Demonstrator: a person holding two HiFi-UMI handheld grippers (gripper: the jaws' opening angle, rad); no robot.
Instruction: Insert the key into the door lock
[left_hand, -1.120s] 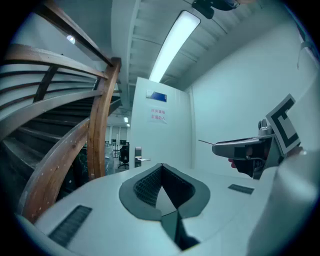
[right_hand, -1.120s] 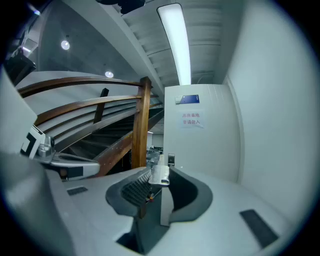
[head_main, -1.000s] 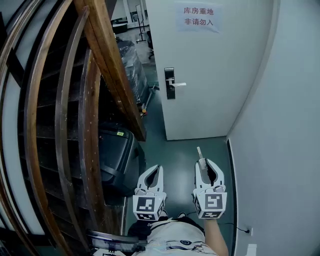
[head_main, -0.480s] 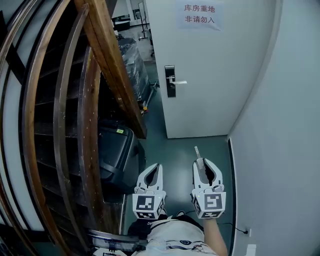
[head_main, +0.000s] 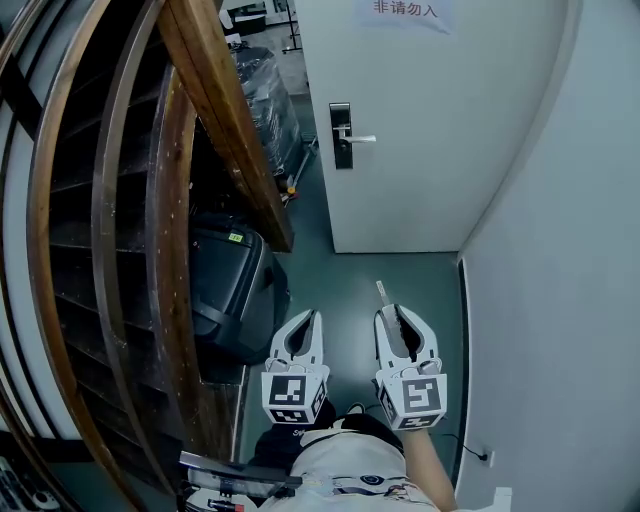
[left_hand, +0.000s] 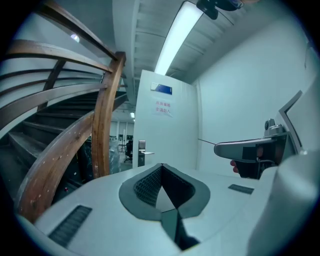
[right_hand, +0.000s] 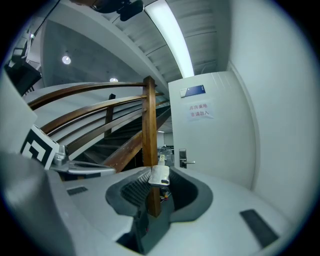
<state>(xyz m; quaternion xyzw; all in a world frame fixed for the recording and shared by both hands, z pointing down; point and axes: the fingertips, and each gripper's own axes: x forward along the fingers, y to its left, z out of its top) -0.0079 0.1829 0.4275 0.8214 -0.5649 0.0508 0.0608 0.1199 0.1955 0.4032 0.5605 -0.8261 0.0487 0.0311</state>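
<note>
The white door (head_main: 420, 120) stands ahead with a dark lock plate (head_main: 341, 135) and a silver handle (head_main: 362, 139). In the head view my right gripper (head_main: 392, 311) is shut on a silver key (head_main: 382, 293), whose blade sticks out past the tips toward the door. The right gripper view shows the key (right_hand: 160, 175) between the pads, with the lock (right_hand: 183, 157) far off and a little to its right. To its left, my left gripper (head_main: 312, 317) is shut with nothing in it. The left gripper view shows its tips (left_hand: 161, 166) meeting and the lock (left_hand: 142, 152) well ahead.
A curved wooden stair banister (head_main: 215, 110) fills the left side. A black case (head_main: 235, 290) sits on the green floor beneath it. A pale wall (head_main: 560, 260) runs close on the right, with a wall socket (head_main: 487, 457) low down. A paper sign (head_main: 405, 10) hangs on the door.
The whole head view has slid upward in the picture, lock and grippers alike, and both grippers lie slightly further left. The key stays in the right gripper.
</note>
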